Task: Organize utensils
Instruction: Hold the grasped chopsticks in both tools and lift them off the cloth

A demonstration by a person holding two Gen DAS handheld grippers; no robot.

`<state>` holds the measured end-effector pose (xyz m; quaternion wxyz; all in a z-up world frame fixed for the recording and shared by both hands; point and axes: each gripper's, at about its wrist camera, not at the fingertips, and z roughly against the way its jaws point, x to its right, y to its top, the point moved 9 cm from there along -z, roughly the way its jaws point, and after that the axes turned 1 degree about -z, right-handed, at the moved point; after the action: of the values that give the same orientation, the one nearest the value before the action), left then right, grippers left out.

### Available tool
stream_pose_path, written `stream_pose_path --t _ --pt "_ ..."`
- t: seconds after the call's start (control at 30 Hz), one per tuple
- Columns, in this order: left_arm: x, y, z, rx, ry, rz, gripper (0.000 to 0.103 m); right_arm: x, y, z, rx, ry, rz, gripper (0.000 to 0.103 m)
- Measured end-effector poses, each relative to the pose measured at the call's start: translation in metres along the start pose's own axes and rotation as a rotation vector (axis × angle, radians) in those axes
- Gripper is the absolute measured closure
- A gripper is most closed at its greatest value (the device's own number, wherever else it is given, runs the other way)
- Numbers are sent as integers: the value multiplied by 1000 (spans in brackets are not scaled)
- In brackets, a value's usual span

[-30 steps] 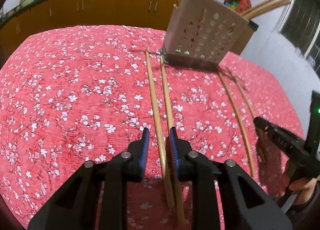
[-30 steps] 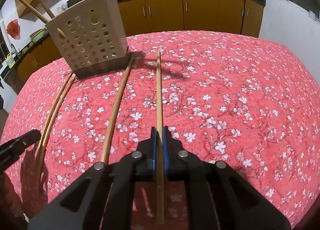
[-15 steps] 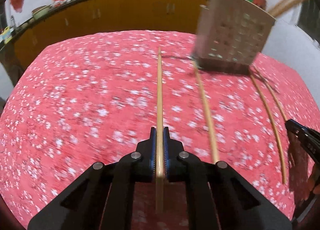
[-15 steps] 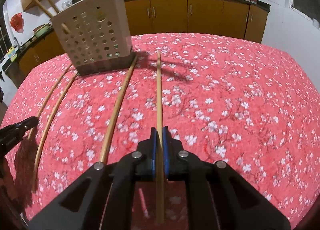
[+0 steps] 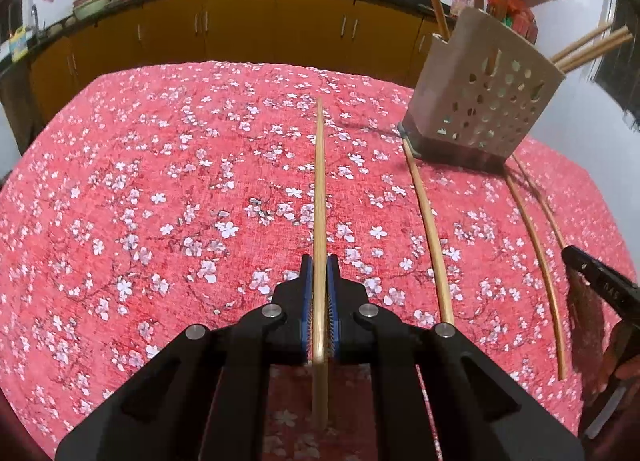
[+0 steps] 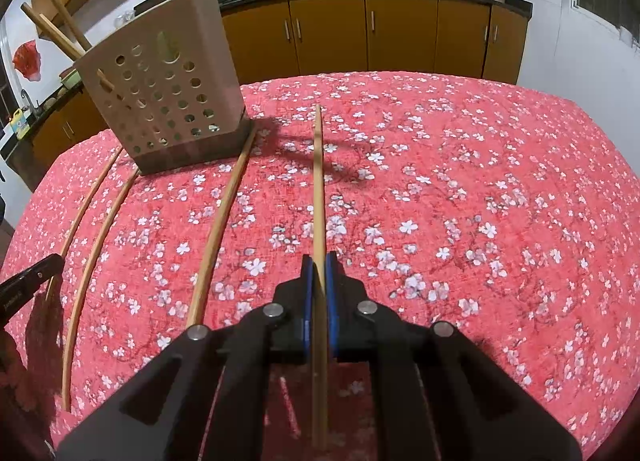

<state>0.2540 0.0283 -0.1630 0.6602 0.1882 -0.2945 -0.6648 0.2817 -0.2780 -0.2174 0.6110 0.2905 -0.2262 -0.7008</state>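
My left gripper (image 5: 319, 263) is shut on a long wooden chopstick (image 5: 319, 181) that points straight ahead over the red flowered cloth (image 5: 160, 201). My right gripper (image 6: 319, 263) is shut on another chopstick (image 6: 318, 181) in the same way. The beige perforated utensil holder (image 5: 476, 101) stands far right in the left wrist view and holds several upright sticks. In the right wrist view the holder (image 6: 168, 93) is at the far left. A loose chopstick (image 5: 430, 233) lies right of my left gripper, its far end at the holder's base.
Two thin curved sticks (image 5: 538, 257) lie further right, near the black tip of the other gripper (image 5: 600, 285). In the right wrist view a loose chopstick (image 6: 220, 229) and two curved sticks (image 6: 94, 237) lie to the left. Yellow cabinets (image 6: 400, 37) and woks line the back.
My left gripper, open over two chopsticks a second ago, has shut on one and carried it left, away from the other. The right gripper keeps its grip and has barely moved.
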Motion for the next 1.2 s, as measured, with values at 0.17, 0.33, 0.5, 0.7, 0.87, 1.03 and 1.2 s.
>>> stream_pose_path --t 0.17,0.33,0.5,0.7,0.87,1.03,1.2 --pt "1 0 1 0 -3 5 94 0 0 0 0 -1 0 95" --pt "1 -1 2 1 -4 8 94 0 -1 0 0 1 -2 95" --pt "0 -1 3 1 -4 8 94 0 -1 0 0 1 -2 95" --pt "0 -1 2 0 -4 8 94 0 -1 0 1 2 -2 95" --pt "-1 -1 2 0 -4 9 94 -1 -1 0 1 1 -2 95" --pt "-1 -1 3 0 -4 9 94 -1 -1 0 1 2 -2 95" --pt "-1 -1 4 0 -4 10 94 0 -1 0 1 2 -2 95"
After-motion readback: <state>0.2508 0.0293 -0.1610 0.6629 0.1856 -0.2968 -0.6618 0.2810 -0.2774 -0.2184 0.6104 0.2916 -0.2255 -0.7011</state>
